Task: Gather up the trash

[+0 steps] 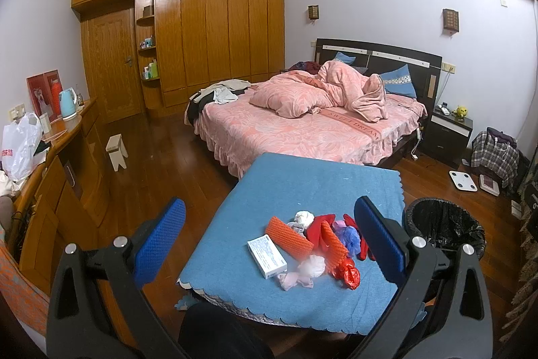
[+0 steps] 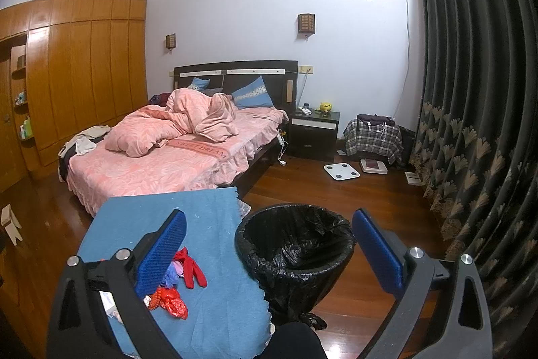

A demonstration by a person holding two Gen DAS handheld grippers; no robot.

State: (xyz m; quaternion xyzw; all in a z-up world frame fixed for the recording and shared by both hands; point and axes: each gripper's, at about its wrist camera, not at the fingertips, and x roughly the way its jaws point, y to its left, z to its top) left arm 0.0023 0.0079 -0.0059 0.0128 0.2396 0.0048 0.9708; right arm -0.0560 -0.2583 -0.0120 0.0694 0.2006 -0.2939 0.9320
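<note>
Trash (image 1: 312, 244) lies heaped between the blue pads of my left claw (image 1: 269, 238), which hangs released above the counter (image 1: 302, 177), gripping nothing. Nearest me in that pile are a crumpled pink tissue (image 1: 296, 280), a white puff (image 1: 312, 265) and a shiny red plastic scrap (image 1: 348, 273). Just past them a flat white box (image 1: 267, 256) lies to the left, beside two ribbed orange foam sleeves (image 1: 289, 236). Farther on are a red glove (image 1: 319, 224), a purple crinkled bag (image 1: 349, 236) and a white wad (image 1: 304, 217). A nubby blue cloth with a scalloped edge covers the counter.

My right claw (image 2: 269, 253) is also spread wide and empty. Between its pads, down on the wood floor, stands a round bin (image 2: 296, 248) lined with a glossy black bag; I can see nothing inside it. It sits just beside the counter's right edge. Beyond both claws is a bed (image 1: 302, 127) with rumpled pink bedding, and a dark pleated curtain (image 2: 470, 123) hangs far right.
</note>
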